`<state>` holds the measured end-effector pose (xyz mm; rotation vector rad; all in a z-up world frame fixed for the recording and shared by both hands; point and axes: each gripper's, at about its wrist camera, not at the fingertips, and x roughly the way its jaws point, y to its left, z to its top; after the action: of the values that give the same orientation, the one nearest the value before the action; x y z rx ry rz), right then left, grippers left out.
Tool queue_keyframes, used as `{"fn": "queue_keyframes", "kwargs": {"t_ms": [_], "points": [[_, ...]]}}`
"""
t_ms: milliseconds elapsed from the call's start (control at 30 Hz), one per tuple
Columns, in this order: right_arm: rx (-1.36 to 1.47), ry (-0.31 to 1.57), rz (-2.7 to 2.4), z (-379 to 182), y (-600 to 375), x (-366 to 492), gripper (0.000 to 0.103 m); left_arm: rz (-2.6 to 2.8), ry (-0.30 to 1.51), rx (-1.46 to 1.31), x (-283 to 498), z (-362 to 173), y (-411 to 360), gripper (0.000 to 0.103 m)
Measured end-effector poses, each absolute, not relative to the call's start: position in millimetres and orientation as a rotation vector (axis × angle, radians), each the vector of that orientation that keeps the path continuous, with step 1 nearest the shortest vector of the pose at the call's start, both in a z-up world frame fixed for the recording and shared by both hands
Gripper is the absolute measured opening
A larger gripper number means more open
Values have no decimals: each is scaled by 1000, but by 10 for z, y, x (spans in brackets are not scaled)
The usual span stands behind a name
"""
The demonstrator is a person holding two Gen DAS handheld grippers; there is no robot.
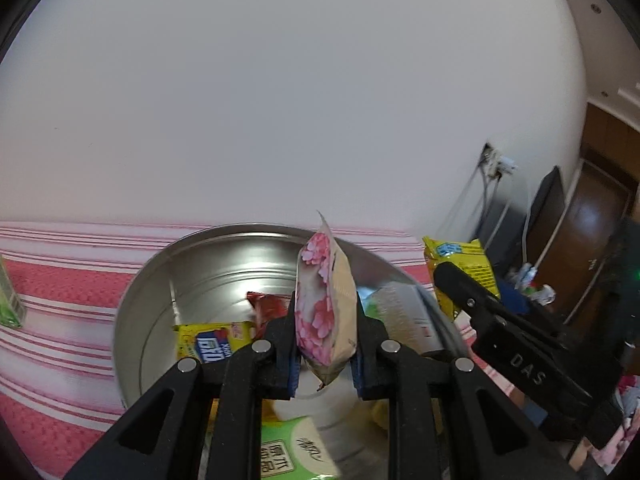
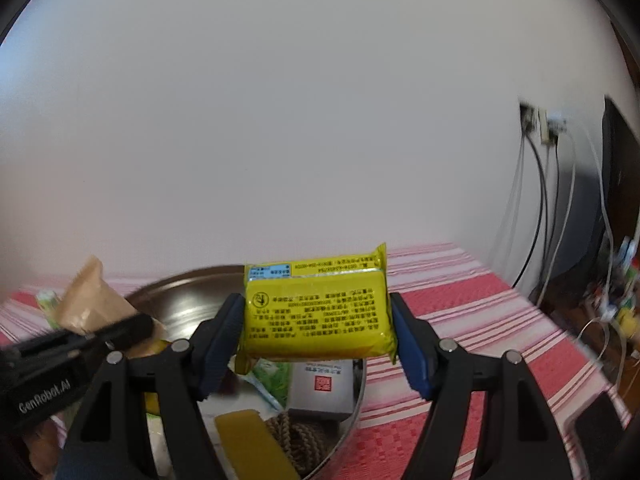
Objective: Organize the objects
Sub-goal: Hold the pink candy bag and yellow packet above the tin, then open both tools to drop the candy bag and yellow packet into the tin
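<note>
My left gripper (image 1: 325,344) is shut on a pink flowered snack pouch (image 1: 325,304) and holds it upright above a round metal basin (image 1: 136,312). My right gripper (image 2: 318,332) is shut on a yellow snack packet (image 2: 318,316), held over the same basin (image 2: 192,304). In the left wrist view the right gripper's finger (image 1: 500,332) and its yellow packet (image 1: 464,272) show at the right. In the right wrist view the left gripper and its pouch (image 2: 88,300) show blurred at the left.
The basin holds a yellow packet (image 1: 212,340), a red packet (image 1: 268,308), a green-labelled pack (image 1: 292,448), a white box (image 2: 324,388), a yellow bar (image 2: 252,444) and coiled rope (image 2: 296,440). A red-striped cloth (image 2: 460,312) covers the table. Cables hang on the wall at right (image 2: 552,200).
</note>
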<state>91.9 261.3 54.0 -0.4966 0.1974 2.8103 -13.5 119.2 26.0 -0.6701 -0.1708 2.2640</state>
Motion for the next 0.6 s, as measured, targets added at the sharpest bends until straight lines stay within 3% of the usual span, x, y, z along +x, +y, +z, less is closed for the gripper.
{"fn": "queue_keyframes", "kwargs": {"t_ms": [167,367,467,500,567,600], "points": [[-446,244,2789,610,2694,994,72,2284,-191,-655,-70,376,1038,21],[-496,248,2817,595,2678,921,72,2410,-11,-660,-28,372,1291,26],[-528,262,2834,563,2669,891,76,2482,52,-625,56,376,1353,66],[-547,287,2849,553,2702,871,73,2532,57,-598,92,387,1346,78],[-546,349,2836,534,2765,882,80,2578,48,-560,122,436,1319,95],[-530,383,2830,536,2807,914,91,2595,40,-541,149,455,1301,98]]}}
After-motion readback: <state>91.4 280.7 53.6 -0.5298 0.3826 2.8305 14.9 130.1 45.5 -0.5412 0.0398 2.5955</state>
